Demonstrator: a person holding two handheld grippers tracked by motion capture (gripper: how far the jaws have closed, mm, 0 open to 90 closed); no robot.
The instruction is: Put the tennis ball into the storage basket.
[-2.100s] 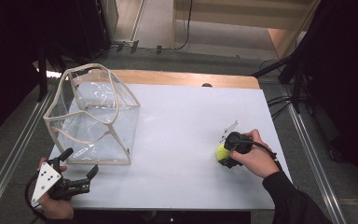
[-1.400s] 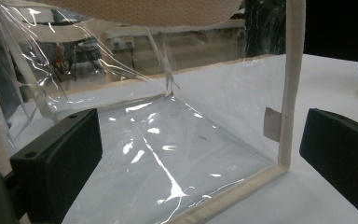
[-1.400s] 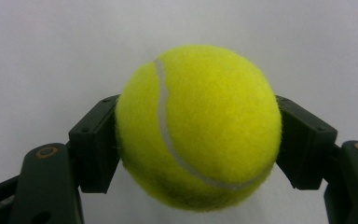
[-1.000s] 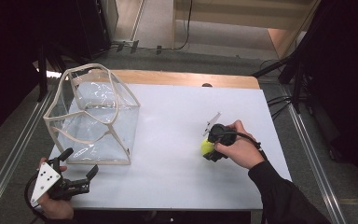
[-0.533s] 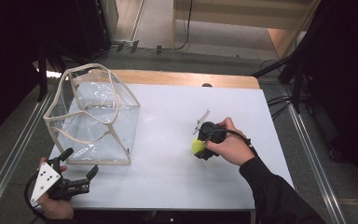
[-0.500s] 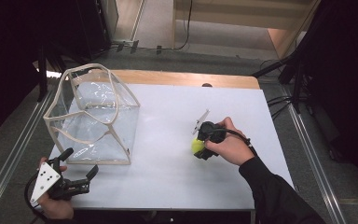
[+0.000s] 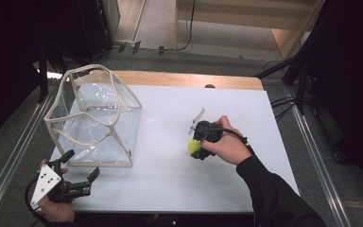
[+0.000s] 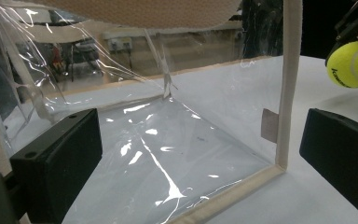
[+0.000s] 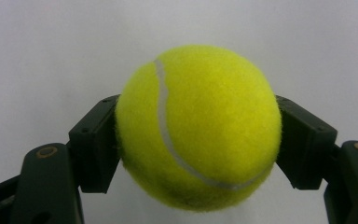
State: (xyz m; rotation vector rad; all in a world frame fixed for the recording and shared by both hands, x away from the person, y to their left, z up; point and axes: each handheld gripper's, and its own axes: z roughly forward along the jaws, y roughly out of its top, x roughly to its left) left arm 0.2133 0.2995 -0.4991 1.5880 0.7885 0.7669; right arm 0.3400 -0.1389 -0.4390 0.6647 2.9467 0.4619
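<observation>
A yellow tennis ball (image 9: pixel 198 126) sits pressed between the two black jaws of my right gripper (image 9: pixel 198 140), which is shut on it. From above, the ball (image 7: pixel 192 146) and right gripper (image 7: pixel 195 148) hang just over the white table (image 7: pixel 170 182), right of centre, pointing down. A clear plastic bag with beige trim (image 7: pixel 94 118) stands open-topped at the table's left. My left gripper (image 7: pixel 82 164) rests at the front left corner, open, its jaws facing the bag's near wall (image 8: pixel 168 140). The ball (image 8: pixel 352 63) shows at the far right beyond the bag's edge.
A wooden strip (image 7: pixel 184 80) runs along the table's far edge. Metal rails (image 7: pixel 9 161) flank the table on the left and right (image 7: pixel 312 137). White tabletop lies between the bag and the right gripper.
My right gripper has carried the tennis ball leftward across the table, toward the bag, lifting slightly. The left gripper has stayed put.
</observation>
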